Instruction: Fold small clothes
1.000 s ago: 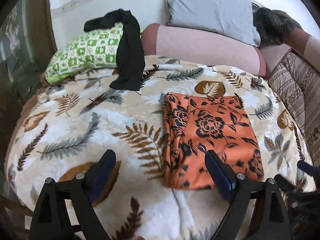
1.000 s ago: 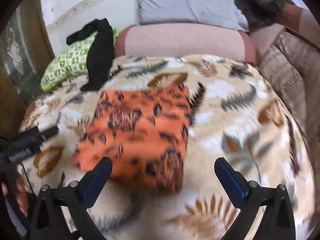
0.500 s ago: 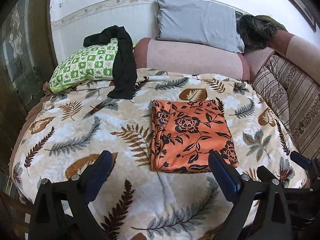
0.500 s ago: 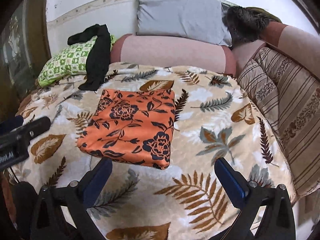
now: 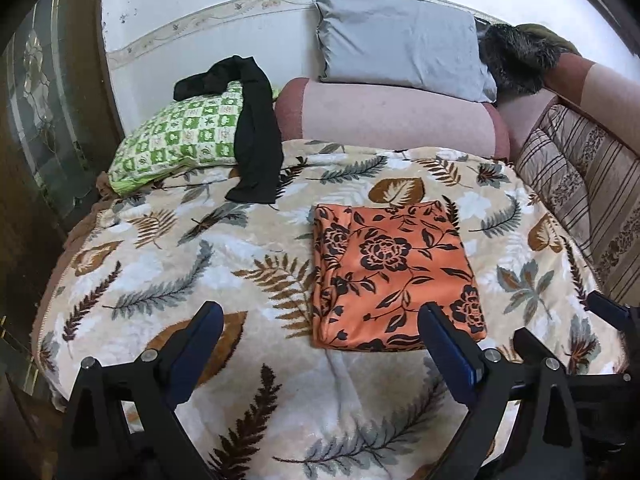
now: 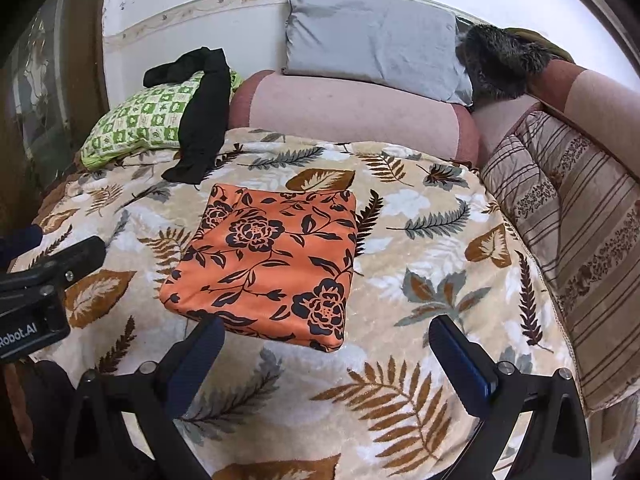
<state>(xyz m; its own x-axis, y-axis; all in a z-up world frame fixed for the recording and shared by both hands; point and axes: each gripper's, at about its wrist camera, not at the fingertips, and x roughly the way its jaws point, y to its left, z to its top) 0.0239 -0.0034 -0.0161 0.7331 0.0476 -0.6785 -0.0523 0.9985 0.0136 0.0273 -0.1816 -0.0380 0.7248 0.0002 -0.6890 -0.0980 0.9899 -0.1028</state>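
Note:
An orange cloth with black flowers [image 5: 392, 276] lies folded into a flat rectangle on the leaf-print blanket [image 5: 192, 264]. It also shows in the right wrist view [image 6: 272, 260]. My left gripper [image 5: 320, 340] is open and empty, held back from the cloth's near edge. My right gripper [image 6: 328, 348] is open and empty, just short of the cloth's near edge. The right gripper's body shows at the right edge of the left wrist view [image 5: 612, 312], and the left gripper's body shows at the left edge of the right wrist view [image 6: 44, 280].
A black garment [image 5: 256, 136] drapes over a green checked pillow [image 5: 176, 140] at the back left. A pink bolster [image 5: 392, 120], a grey pillow [image 5: 400, 56] and a dark furry item [image 5: 516, 56] line the back. A striped cushion [image 5: 588, 188] stands on the right.
Both grippers have pulled back and up from the folded cloth, so more of the bed shows. The cloth lies still where it was.

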